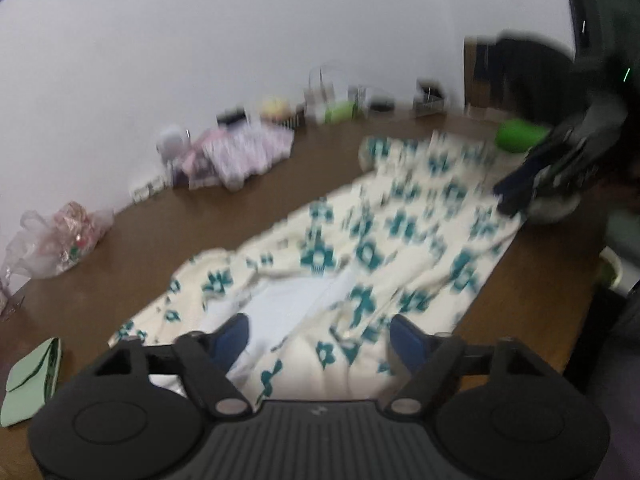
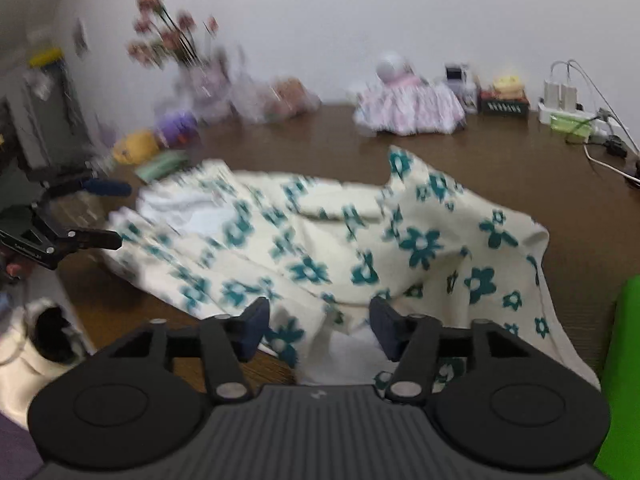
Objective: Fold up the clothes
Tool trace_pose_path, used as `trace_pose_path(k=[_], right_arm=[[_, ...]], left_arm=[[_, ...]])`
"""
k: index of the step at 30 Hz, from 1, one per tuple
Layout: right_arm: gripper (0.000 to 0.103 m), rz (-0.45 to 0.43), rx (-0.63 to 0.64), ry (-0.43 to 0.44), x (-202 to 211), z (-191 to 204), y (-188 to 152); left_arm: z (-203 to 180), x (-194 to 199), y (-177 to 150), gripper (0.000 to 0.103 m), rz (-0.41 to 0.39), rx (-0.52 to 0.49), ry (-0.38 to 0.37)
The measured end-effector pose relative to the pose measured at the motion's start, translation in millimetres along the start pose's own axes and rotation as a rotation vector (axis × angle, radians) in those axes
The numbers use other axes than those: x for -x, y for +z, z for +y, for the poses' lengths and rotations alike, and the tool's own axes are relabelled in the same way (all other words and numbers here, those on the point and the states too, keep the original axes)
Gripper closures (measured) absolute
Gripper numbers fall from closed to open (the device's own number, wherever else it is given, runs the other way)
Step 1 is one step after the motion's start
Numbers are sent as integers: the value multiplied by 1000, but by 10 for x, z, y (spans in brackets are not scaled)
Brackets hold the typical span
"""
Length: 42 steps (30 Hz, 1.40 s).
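A cream garment with teal flowers [image 1: 400,224] [image 2: 320,248] lies spread along the brown table [image 1: 240,208] [image 2: 480,160]. Its white inside shows at one end. My left gripper [image 1: 322,336] sits at that end, with the cloth filling the gap between its blue pads. From the right wrist view the left gripper [image 2: 120,214] is at the garment's far left edge. My right gripper [image 2: 320,320] is at the opposite end, with a bunched fold between its pads. In the left wrist view the right gripper [image 1: 506,200] rests on the far right edge. Both views are blurred.
A folded pink striped pile [image 1: 240,152] [image 2: 412,108] lies by the wall. A pink plastic bag [image 1: 60,240] and a pale green pouch [image 1: 32,376] lie to the left. A green object [image 1: 520,136] [image 2: 624,360], soft toys [image 2: 136,148], flowers [image 2: 172,40] and a power strip [image 2: 568,112] line the edges.
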State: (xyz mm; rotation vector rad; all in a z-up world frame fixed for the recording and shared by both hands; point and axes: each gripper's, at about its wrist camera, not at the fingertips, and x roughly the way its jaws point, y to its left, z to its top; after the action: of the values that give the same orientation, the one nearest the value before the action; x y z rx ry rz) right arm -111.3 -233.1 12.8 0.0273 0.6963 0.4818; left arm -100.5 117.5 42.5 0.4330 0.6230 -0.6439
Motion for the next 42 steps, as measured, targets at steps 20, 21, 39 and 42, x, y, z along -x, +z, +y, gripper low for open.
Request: trace_pose_path(k=[20, 21, 39, 42], right_arm=[[59, 47, 91, 60, 165, 167, -194], [83, 55, 74, 69, 161, 136, -193], [77, 104, -68, 158, 372, -166, -244], [98, 124, -28, 93, 305, -114, -251]], left_arm=[[-298, 341, -342, 57, -75, 128, -120], [-299, 308, -343, 97, -60, 122, -127], [-348, 143, -214, 82, 13, 148, -243], [-338, 156, -319, 87, 22, 123, -239]])
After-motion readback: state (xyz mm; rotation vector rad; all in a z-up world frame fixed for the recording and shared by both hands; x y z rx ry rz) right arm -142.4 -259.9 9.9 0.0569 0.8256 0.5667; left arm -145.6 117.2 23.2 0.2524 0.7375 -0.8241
